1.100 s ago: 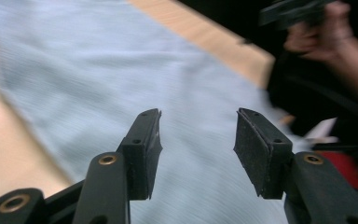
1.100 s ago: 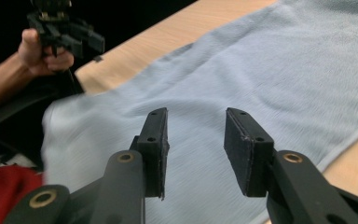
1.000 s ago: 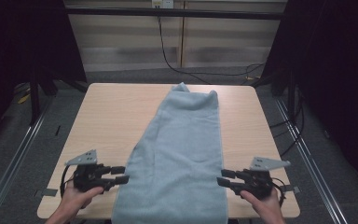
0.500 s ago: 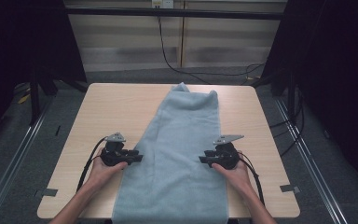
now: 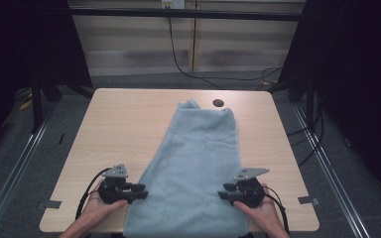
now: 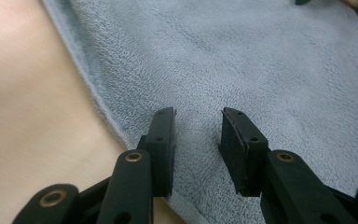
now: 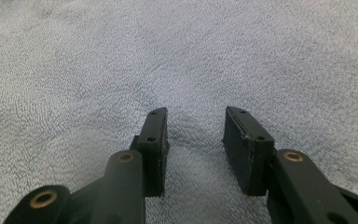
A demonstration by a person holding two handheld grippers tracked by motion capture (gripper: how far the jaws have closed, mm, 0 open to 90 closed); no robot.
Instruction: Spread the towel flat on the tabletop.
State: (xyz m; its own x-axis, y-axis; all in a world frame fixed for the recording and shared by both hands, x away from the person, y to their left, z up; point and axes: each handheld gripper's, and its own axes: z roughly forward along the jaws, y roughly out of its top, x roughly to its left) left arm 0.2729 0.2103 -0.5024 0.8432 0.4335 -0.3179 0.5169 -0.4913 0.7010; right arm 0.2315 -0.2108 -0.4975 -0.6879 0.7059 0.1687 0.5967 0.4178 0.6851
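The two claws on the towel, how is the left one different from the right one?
The left claw sits right at the towel's side edge, with bare table beside its jaw; the right claw sits further in, with towel on all sides. The left claw's jaws have just been closing, while the right claw's gap looks slightly wider. Both are black, hand-held, jaws parted, with a low bump of towel between them.

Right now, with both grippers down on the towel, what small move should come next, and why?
Probably close both sets of jaws to pinch it. The left gripper sits just inside the towel's side edge, the right gripper on plain cloth; both stand open, and the left jaws have just been closing.
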